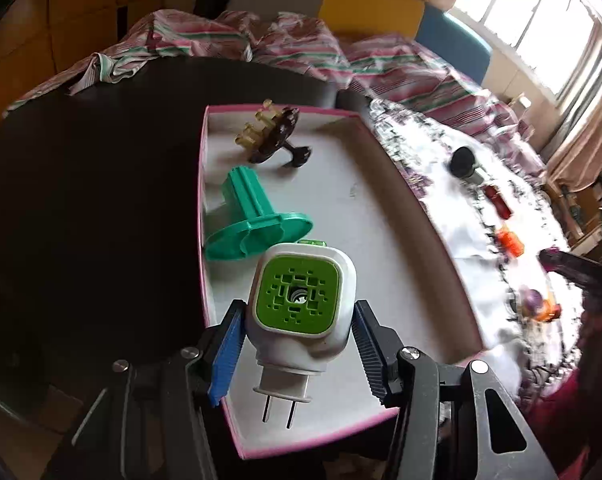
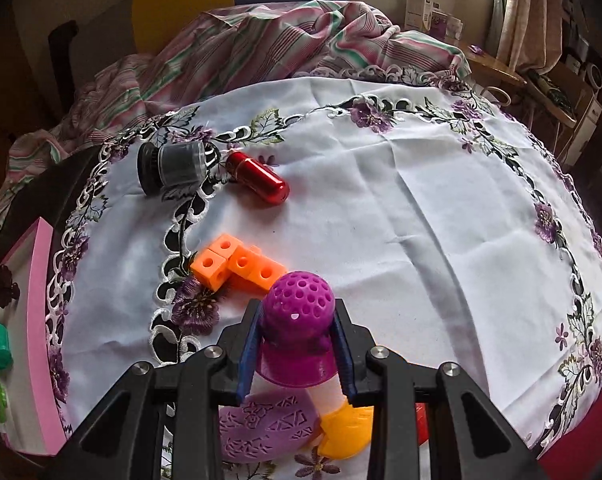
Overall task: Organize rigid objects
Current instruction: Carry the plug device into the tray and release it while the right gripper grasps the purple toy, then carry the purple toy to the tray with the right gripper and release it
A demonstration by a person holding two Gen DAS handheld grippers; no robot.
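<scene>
My left gripper (image 1: 299, 316) is shut on a white plug-in device with a green grille (image 1: 301, 300), held above the pink-rimmed white box (image 1: 381, 208). In the box lie a teal plastic spool (image 1: 253, 220) and a brown hair claw (image 1: 273, 136). My right gripper (image 2: 297, 328) is shut on a purple toy with a perforated dome (image 2: 297, 320), just above the embroidered white cloth (image 2: 401, 220). On the cloth lie orange cube blocks (image 2: 237, 266), a red capsule (image 2: 261, 176) and a black-capped jar (image 2: 169, 166) on its side.
A purple patterned disc (image 2: 261, 432) and a yellow-orange piece (image 2: 345, 432) lie under the right gripper. The box's pink wall (image 2: 41, 320) stands at the cloth's left edge. A striped blanket (image 2: 261, 48) is bunched behind the table. The dark tabletop (image 1: 101, 180) lies left of the box.
</scene>
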